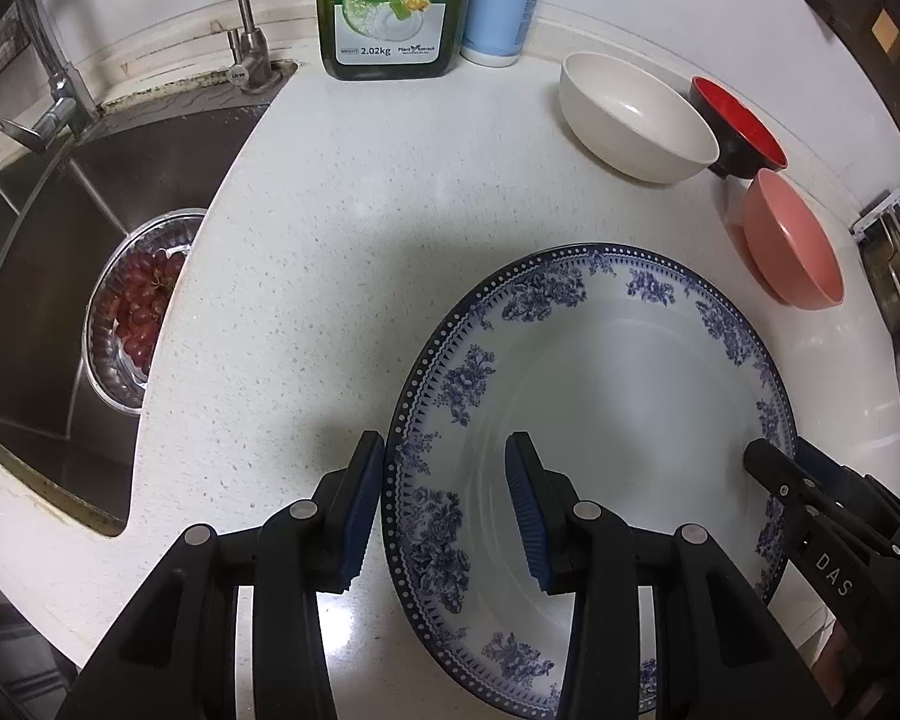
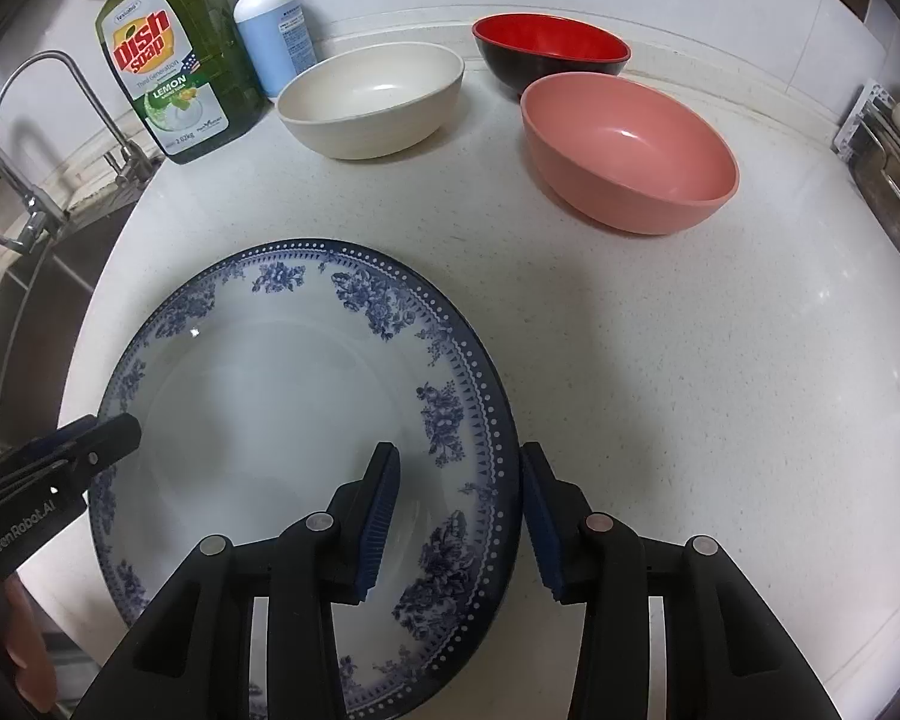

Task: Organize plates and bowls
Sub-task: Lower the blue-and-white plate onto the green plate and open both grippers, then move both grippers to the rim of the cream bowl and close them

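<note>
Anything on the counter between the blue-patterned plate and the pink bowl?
No. In the right wrist view, only bare speckled counter lies between the plate and the pink bowl.

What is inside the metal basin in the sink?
The metal basin in the sink holds red grapes. The countertop edge covers its right part, so whatever else lies there cannot be seen.

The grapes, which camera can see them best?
The left wrist view. It shows the grapes in a clear bowl down in the sink, partly hidden by the counter edge. The right wrist view shows only a sliver of sink, no grapes.
</note>
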### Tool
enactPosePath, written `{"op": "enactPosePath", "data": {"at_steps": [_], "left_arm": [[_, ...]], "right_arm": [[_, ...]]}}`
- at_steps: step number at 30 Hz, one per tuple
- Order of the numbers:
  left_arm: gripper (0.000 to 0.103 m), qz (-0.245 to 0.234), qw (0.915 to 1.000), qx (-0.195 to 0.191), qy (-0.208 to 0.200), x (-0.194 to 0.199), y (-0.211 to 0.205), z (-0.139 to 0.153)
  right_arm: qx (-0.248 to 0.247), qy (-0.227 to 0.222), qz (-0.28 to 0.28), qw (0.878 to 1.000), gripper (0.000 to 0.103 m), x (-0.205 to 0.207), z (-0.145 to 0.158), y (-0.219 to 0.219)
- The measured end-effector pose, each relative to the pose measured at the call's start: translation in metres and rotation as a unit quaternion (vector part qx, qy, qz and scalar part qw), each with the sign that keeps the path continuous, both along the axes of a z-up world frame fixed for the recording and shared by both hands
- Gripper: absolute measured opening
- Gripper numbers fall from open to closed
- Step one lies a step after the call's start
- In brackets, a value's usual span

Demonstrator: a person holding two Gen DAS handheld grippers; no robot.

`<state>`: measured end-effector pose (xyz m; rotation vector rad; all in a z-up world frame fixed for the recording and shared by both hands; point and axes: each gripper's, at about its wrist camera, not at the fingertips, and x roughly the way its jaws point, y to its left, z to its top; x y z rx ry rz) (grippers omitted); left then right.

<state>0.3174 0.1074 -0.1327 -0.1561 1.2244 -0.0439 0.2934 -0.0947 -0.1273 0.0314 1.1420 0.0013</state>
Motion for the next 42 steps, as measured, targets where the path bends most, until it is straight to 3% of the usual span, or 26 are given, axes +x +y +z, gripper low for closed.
{"op": "enactPosePath", "data": {"at_steps": [9, 12, 20, 28, 35, 42], "left_arm": [[0.042, -0.008, 0.9999, 0.009, 0.002, 0.000, -0.003, -0.001], [0.051, -0.011, 0.9999, 0.009, -0.007, -0.001, -0.004, 0.003], [0.068, -0.016, 0.9955, 0.056, -0.075, -0.004, -0.009, 0.035], [0.077, -0.032, 0.9887, 0.069, -0.129, 0.001, -0.015, 0.067], [0.078, -0.061, 0.9876, 0.042, -0.138, 0.024, -0.022, 0.088], [0.078, -0.077, 0.9860, 0.044, -0.141, 0.057, -0.029, 0.103]], "right_arm": [[0.019, 0.010, 0.002, 1.000, 0.050, 0.002, -0.004, -0.003], [0.018, 0.009, 0.003, 1.000, 0.051, 0.002, -0.004, -0.001], [0.022, -0.011, 0.006, 1.000, 0.055, -0.001, 0.012, 0.000], [0.023, -0.054, 0.012, 0.998, 0.055, 0.000, 0.044, -0.003], [0.026, -0.093, 0.012, 0.995, 0.055, 0.019, 0.073, -0.008], [0.023, -0.115, 0.016, 0.993, 0.055, 0.051, 0.093, -0.008]]}}
